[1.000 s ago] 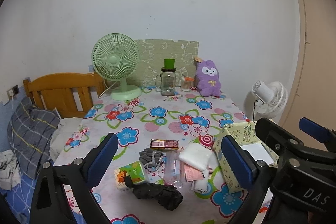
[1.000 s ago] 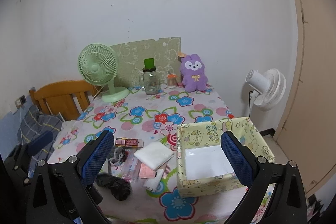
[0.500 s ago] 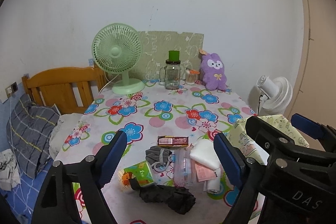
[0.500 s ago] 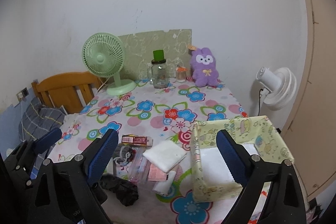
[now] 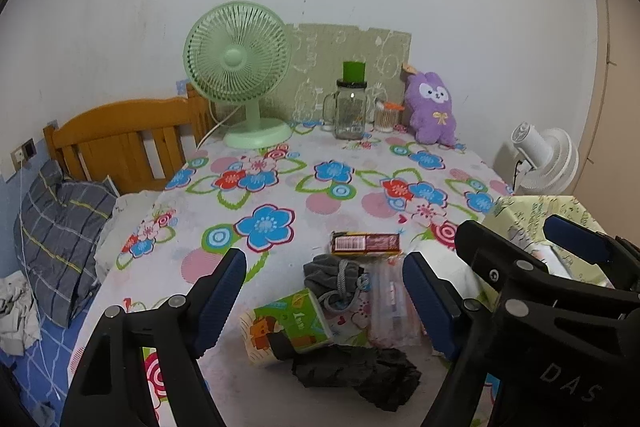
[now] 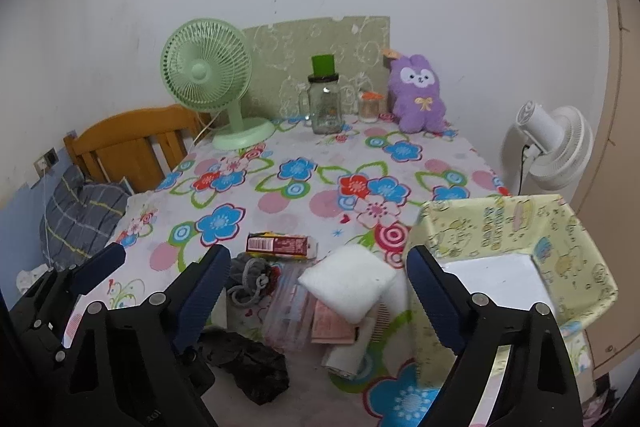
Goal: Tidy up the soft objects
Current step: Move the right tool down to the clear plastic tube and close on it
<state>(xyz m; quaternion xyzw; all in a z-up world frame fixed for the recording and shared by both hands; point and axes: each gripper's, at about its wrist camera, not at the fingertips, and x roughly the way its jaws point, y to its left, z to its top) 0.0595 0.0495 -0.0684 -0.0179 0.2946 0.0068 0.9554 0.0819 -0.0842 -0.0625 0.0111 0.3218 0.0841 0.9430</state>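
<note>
A pile lies at the near edge of the flowered table: a grey knit pouch [image 5: 334, 275] [image 6: 252, 273], a black crumpled cloth [image 5: 360, 373] [image 6: 248, 359], a white folded towel [image 6: 348, 281], a green tissue pack [image 5: 288, 327], a clear plastic packet [image 5: 390, 307] and a red-brown bar [image 5: 366, 242] [image 6: 282, 245]. A yellow patterned box [image 6: 516, 227] stands open at the right. My left gripper [image 5: 324, 297] is open above the pile. My right gripper [image 6: 318, 291] is open over the towel, beside the box. A purple plush [image 5: 432, 109] sits at the back.
A green desk fan [image 5: 240, 67], a glass jar with a green lid [image 5: 351, 107] and a small jar stand at the back by the wall. A wooden bed frame [image 5: 120, 143] and grey pillow lie left. A white floor fan [image 6: 556, 147] stands right of the table.
Both grippers have moved forward and lower toward the pile at the table's near edge. Both stay open and empty.
</note>
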